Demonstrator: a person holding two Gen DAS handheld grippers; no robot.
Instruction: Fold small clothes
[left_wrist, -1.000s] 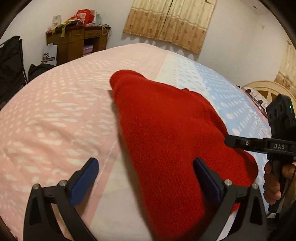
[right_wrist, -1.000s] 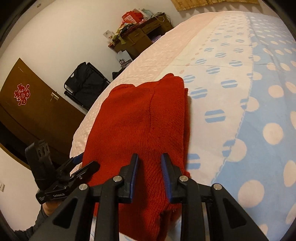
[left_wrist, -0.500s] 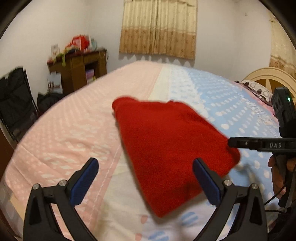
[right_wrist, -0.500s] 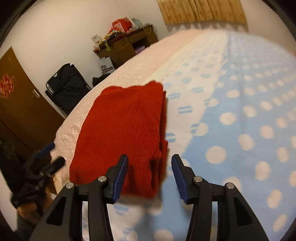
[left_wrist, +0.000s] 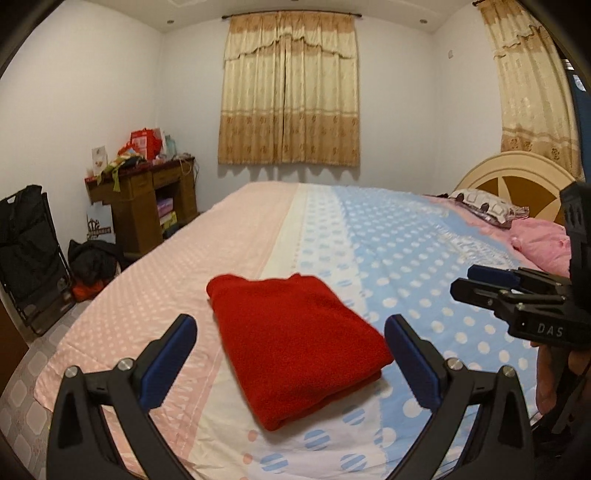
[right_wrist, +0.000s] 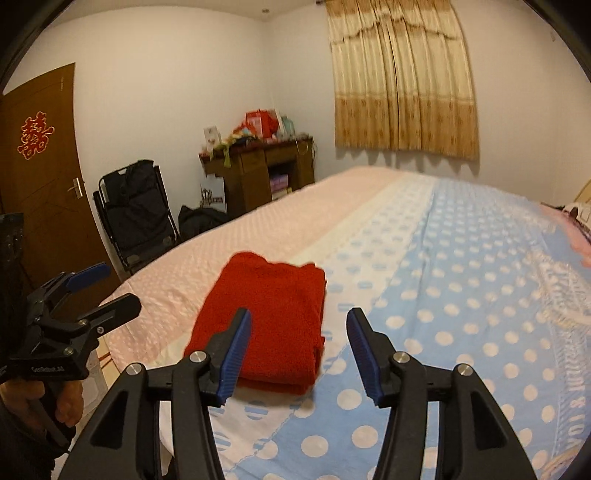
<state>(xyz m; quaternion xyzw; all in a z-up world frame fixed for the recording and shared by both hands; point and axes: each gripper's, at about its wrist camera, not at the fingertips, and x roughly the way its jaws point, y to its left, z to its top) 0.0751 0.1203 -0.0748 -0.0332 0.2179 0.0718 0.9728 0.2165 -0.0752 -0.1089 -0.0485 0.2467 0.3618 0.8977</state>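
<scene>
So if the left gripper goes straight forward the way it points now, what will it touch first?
Most likely the folded red sweater on the bed. It lies between the open fingers of the left gripper, directly ahead and lower. Depth is unclear, so the gripper might pass just above it.

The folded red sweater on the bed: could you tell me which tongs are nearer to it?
Right, by a small margin. The right tongs hang open over the red sweater's near right corner; the left tongs hang open, drawn back, with the sweater framed between their pads.
</scene>
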